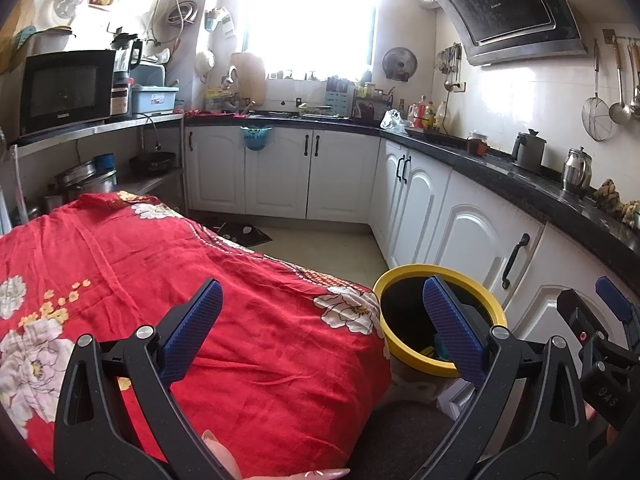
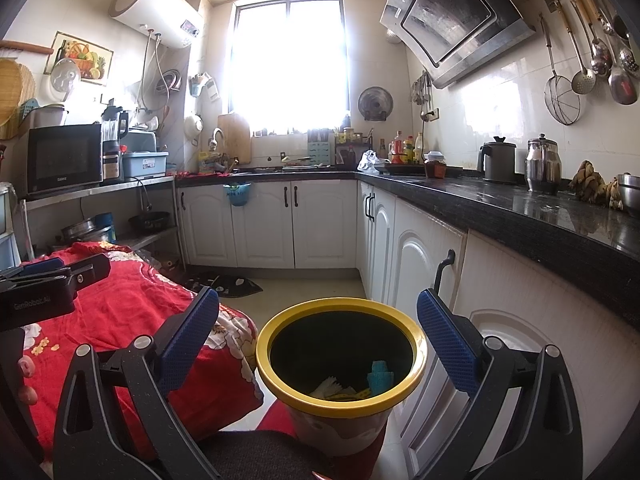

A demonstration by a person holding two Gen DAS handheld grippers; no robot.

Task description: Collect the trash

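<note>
Right wrist view puts my right gripper [image 2: 318,322] directly above the yellow-rimmed trash bin [image 2: 340,396], its blue-padded fingers [image 2: 188,338] spread wide with nothing between them. Inside the bin, on its near side, lie a teal scrap [image 2: 380,376], some white crumpled paper [image 2: 328,388] and a bit of yellow (I cannot tell what it is). The bin stands on the floor just beside the white cabinet doors [image 2: 424,280] on its right, with the red floral cloth [image 2: 132,312] covering the table on its left.

From the left wrist camera, my left gripper [image 1: 322,330] hovers over the near right part of that red cloth [image 1: 180,280], equally wide open and holding nothing. Its right finger overlaps the bin's rim [image 1: 400,276] in this view, and the right gripper [image 1: 600,320] shows at the far right edge. A black countertop [image 2: 500,204] runs along the right wall, carrying a grey kettle [image 2: 498,160] and a steel jug [image 2: 542,164].
</note>
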